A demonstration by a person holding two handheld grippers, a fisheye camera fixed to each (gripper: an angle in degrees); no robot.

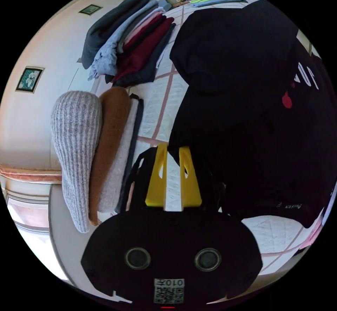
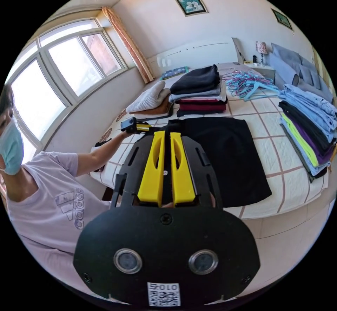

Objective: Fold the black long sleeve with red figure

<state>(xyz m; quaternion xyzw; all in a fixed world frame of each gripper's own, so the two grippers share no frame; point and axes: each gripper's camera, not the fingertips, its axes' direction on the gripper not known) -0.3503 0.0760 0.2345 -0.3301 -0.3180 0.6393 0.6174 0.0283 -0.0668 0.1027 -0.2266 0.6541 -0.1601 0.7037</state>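
Home bedroom: quilted bed stacked with folded clothes, bedside lamp, framed pictures on wall, curtained window, hangers.

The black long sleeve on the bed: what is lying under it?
The black long sleeve lies on a white quilted bedspread with pink lines. Anything else beneath it is covered.

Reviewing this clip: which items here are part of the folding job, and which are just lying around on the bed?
Part of the job:
black long sleeve
left gripper, at the garment's edge
right gripper

Just lying about:
knit sweater stack
dark folded stack
blue and green stack
hangers
bed
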